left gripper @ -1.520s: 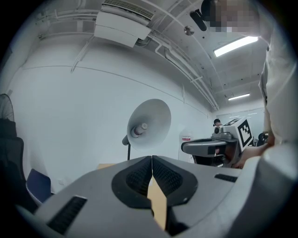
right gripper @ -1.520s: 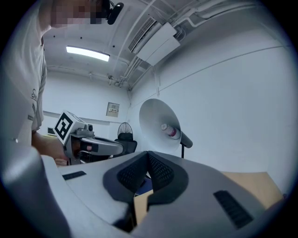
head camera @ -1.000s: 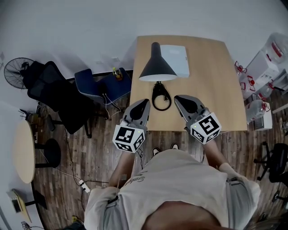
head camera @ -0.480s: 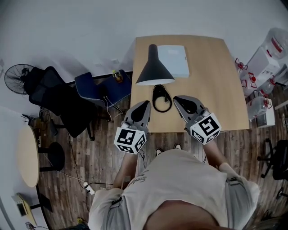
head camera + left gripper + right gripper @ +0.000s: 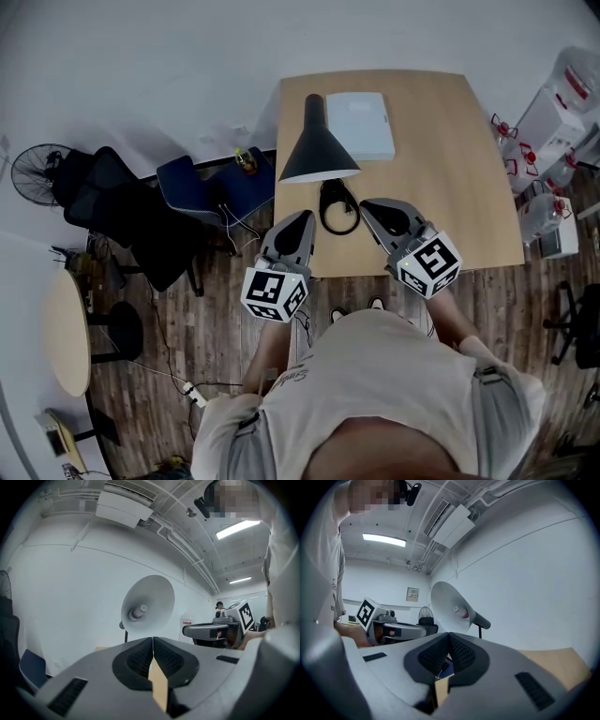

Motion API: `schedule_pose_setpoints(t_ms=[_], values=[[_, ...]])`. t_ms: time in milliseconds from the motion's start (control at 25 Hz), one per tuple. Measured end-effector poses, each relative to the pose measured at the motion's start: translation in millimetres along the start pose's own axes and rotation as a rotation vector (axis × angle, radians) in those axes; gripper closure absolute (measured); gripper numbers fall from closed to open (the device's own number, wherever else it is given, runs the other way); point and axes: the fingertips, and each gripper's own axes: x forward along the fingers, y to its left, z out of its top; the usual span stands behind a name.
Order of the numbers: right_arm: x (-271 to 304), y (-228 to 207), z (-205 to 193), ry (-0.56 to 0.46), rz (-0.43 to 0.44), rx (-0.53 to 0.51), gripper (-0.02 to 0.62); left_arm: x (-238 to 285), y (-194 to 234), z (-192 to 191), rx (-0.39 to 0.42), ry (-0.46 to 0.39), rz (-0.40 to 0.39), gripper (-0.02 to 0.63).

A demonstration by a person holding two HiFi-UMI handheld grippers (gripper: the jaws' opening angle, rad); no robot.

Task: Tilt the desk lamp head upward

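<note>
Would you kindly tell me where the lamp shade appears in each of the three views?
Head view: lamp shade at upper centre, over the desk's left part.
Left gripper view: lamp shade at centre, mouth facing the camera.
Right gripper view: lamp shade at centre, stem to its right.
Shared landmark: the wooden desk.

Wooden desk [image 5: 469, 187] from above. Black desk lamp [image 5: 317, 145] with cone shade opening toward the near edge, beside a flat white box [image 5: 358, 125]. Black loop [image 5: 338, 206] just below the shade; base or coiled cord, unclear. Left gripper [image 5: 303, 218] and right gripper [image 5: 368, 206] flank the loop, apart from the lamp. Black office chair [image 5: 122, 220] and fan [image 5: 33, 173] at left.
</note>
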Motion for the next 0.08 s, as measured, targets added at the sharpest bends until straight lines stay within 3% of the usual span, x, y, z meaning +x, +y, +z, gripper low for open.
schedule_pose_setpoints(t_ms=[80], values=[[0.4, 0.6, 1.2, -0.005, 0.004, -0.003, 0.6, 1.3, -0.8, -1.0, 0.0, 0.002, -0.001, 0.591]])
